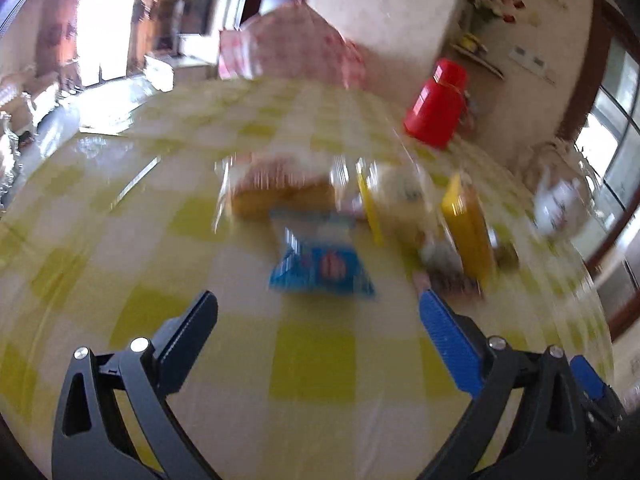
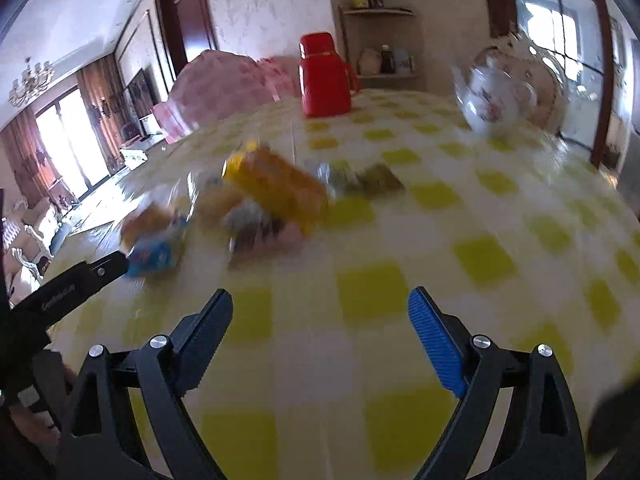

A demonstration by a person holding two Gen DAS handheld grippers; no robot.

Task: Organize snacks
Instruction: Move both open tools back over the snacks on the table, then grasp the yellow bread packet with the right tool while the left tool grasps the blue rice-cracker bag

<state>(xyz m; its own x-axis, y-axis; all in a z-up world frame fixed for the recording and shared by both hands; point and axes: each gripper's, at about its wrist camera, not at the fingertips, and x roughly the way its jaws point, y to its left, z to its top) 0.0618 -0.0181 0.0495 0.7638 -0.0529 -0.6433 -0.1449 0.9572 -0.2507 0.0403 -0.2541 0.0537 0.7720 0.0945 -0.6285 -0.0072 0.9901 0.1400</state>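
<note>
Both views are blurred by motion. A pile of snacks lies on the yellow-checked table (image 1: 308,360): a blue packet (image 1: 324,268), an orange-brown cake pack (image 1: 280,192), a yellow-edged clear pack (image 1: 396,200) and a yellow box (image 1: 468,228). My left gripper (image 1: 316,300) is open and empty, just short of the blue packet. In the right wrist view the yellow box (image 2: 276,188), the blue packet (image 2: 154,256) and dark small packets (image 2: 360,178) lie ahead. My right gripper (image 2: 320,300) is open and empty over bare tablecloth. The left gripper's finger (image 2: 100,270) shows at the left.
A red flask (image 1: 436,104) stands at the table's far side; it also shows in the right wrist view (image 2: 324,76). A white flowered teapot (image 2: 496,96) stands far right. A pink covered chair (image 1: 288,44) is behind the table. The table edge (image 2: 628,208) curves off at the right.
</note>
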